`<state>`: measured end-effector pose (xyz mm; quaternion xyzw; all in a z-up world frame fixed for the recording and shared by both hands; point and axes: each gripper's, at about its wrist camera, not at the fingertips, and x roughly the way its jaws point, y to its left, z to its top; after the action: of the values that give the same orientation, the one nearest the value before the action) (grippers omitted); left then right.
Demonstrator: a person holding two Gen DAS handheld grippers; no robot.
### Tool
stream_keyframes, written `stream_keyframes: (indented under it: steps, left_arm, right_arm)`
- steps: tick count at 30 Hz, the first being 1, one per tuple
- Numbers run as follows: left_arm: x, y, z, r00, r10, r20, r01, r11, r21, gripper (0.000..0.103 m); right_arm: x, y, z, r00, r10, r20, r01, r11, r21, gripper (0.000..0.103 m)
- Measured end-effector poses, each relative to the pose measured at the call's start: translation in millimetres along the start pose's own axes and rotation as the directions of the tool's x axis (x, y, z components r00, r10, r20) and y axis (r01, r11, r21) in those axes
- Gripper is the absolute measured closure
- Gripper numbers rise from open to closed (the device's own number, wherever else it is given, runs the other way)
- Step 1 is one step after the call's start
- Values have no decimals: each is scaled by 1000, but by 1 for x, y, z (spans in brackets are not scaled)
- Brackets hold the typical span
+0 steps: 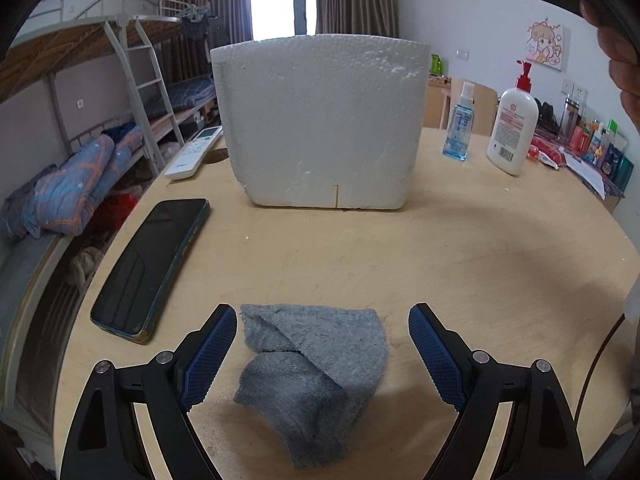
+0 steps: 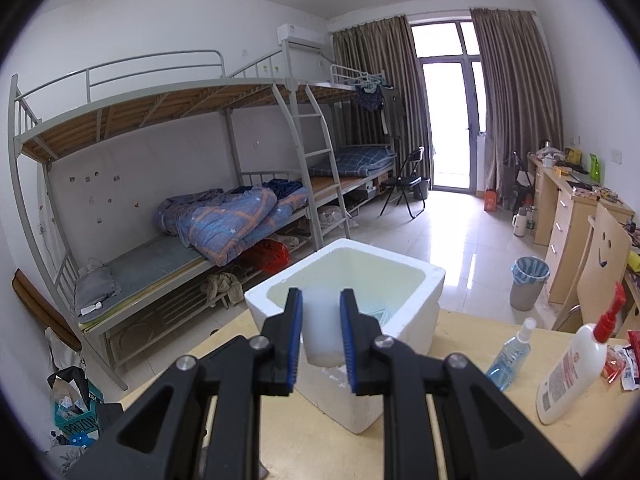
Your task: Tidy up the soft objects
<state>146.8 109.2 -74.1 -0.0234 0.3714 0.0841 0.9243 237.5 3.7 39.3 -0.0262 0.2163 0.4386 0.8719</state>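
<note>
Left wrist view: the left gripper stands spread wide around a crumpled grey knitted sock lying on the pale wooden surface, its pads clear of the cloth. A white foam box stands beyond. The right gripper clasps a soft white object over that box's open top.

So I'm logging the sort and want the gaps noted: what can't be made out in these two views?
- Foam box contents: left wrist view, near wall hides them.
- White piece in the right claw: right wrist view, blurred, unidentifiable.
- Gray sock: left wrist view, fold hides whether single or paired.
</note>
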Motion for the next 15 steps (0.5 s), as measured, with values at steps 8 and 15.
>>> stream_keyframes:
  steps: [8, 15]
  left_arm:
    - [13, 7, 0, 999, -3, -40, 3, 1000, -9, 30]
    - [24, 5, -6, 995, 9, -99, -7, 1000, 11, 45]
  right_arm:
    - [15, -3, 1, 1000, 0, -27, 0, 1000, 11, 81]
    - [24, -3, 4, 999, 1, -41, -1, 1000, 10, 81]
